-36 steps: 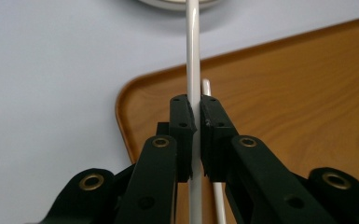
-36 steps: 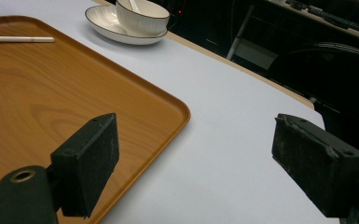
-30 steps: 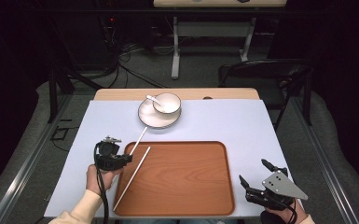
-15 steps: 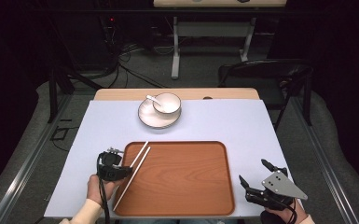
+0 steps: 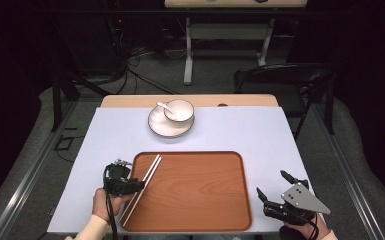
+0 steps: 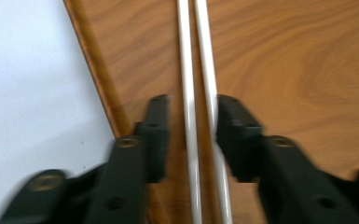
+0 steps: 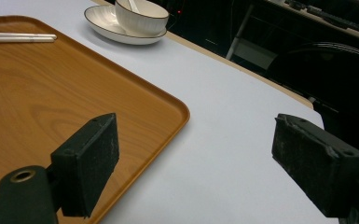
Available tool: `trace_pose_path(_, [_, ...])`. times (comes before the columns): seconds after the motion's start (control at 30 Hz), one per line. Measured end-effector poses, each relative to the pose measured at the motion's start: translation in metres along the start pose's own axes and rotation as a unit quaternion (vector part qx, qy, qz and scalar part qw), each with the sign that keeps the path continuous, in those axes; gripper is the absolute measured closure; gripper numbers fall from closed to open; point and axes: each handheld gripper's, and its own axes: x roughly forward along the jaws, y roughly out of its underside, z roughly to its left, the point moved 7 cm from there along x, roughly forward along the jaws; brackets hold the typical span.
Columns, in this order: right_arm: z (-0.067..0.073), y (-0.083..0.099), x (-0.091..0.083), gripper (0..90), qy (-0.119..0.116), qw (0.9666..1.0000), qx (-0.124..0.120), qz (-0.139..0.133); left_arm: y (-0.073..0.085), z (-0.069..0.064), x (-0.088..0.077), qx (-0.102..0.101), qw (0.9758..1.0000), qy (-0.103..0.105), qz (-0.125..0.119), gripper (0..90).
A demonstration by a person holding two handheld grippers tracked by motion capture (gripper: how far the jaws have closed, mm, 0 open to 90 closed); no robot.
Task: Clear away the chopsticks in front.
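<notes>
Releasing: left claw (image 6: 189, 126), jaws just parting, is straddling the chopsticks (image 5: 142, 186) now lying along the tray's (image 5: 195, 220) left edge. Placement looking done; withdrawal remaining. Right claw (image 5: 276, 190) is idling spread wide, empty.

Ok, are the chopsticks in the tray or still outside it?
In. The chopsticks lie along the tray's left edge; the left gripper has just been opening, its pads apart either side of them.
</notes>
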Motion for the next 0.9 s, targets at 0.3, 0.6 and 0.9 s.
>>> trace_pose_path(0.3, [0.000, 0.000, 0.000, 14.3, 0.000, 1.0000, 0.000, 0.000, -0.017, 0.007, -0.035, 0.039, 0.9964, -0.012, -0.074, 21.9])
trace_pose_path(0.6, [0.000, 0.000, 0.000, 14.3, 0.002, 1.0000, 0.001, 0.000, -0.004, 0.014, -0.085, 0.061, 0.9813, -0.022, -0.181, 8.0])
trace_pose_path(0.9, [0.000, 0.000, 0.000, 14.3, 0.004, 1.0000, -0.001, 0.001, 0.031, 0.021, -0.094, 0.081, 0.9732, -0.040, -0.212, 0.2])
